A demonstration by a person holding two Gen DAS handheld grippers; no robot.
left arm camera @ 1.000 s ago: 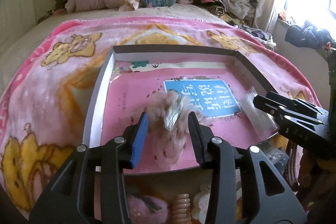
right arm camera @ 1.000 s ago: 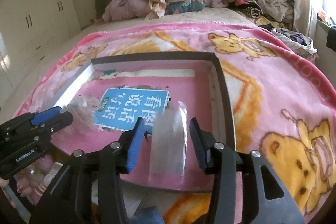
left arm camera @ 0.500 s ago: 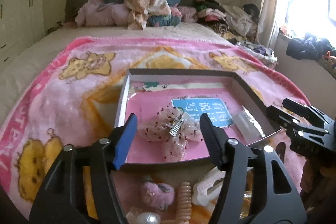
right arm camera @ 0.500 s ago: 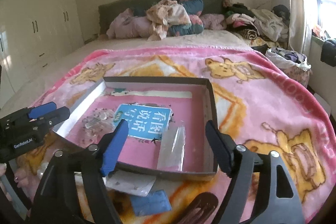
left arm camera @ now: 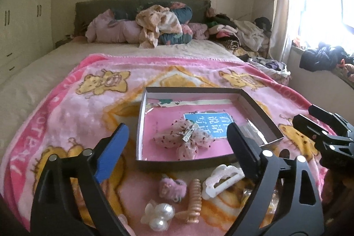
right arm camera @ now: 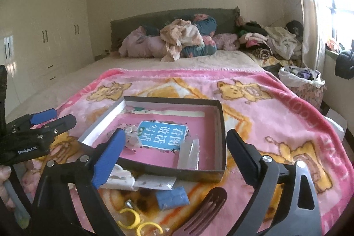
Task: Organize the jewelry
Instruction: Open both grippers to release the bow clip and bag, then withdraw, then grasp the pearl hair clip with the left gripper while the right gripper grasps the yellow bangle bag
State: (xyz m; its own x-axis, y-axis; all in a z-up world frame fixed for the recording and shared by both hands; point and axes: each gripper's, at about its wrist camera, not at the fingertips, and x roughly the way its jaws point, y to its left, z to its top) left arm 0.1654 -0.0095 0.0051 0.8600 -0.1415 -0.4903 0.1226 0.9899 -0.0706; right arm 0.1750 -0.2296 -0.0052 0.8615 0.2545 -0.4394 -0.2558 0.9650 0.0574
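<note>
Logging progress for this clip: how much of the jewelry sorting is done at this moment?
Done: the sheer pink bow hair clip and a clear plastic packet lie in the shallow grey box. In hand: nothing; left gripper and right gripper are open. Left: white claw clip, pearl clip, yellow rings, brown comb.

Both cameras are sitting behind their own fingers, looking forward and slightly down across the bed toward the headboard (left arm camera: 141, 2). The left view is facing from the near left, close over the blanket (left arm camera: 66, 116), with the shallow box (left arm camera: 141, 123) lying just ahead of it. The right view is looking from the near right, equally close. Both views are sharing the box (right arm camera: 221, 143), the blanket (right arm camera: 276, 116), the pile of clothes (right arm camera: 183, 37) and the window side. Each is catching the other gripper at its edge: the right gripper (left arm camera: 309, 117) and the left gripper (right arm camera: 55, 117).
</note>
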